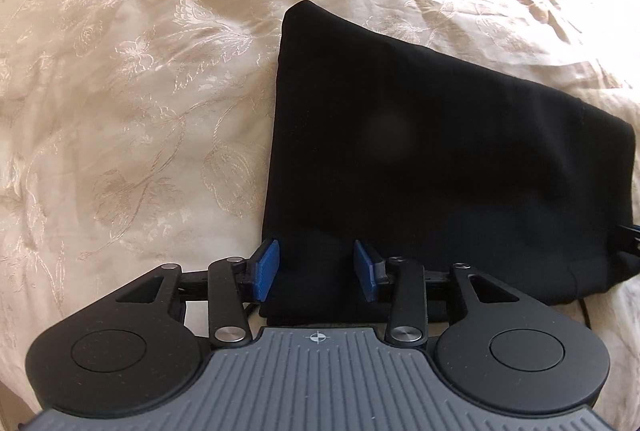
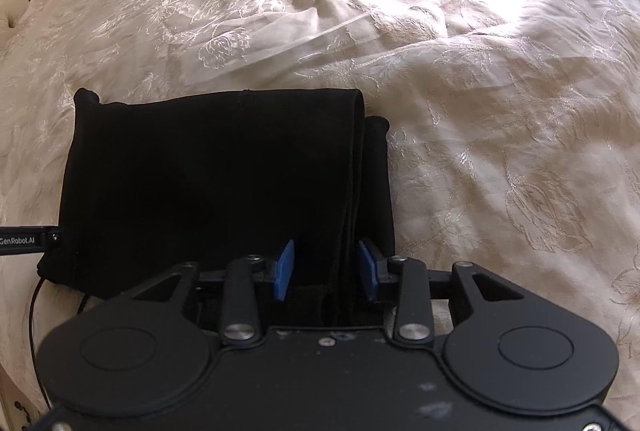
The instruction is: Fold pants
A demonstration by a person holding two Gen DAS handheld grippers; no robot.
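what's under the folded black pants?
The black pants lie on the cream floral bedspread, which shows on every side of them. Stacked black layers show at their right edge. Anything between pants and bedspread is covered.

The black pants (image 1: 440, 159) are seen folded into a compact, layered bundle, laid flat on the cream floral bedspread (image 1: 140, 91).
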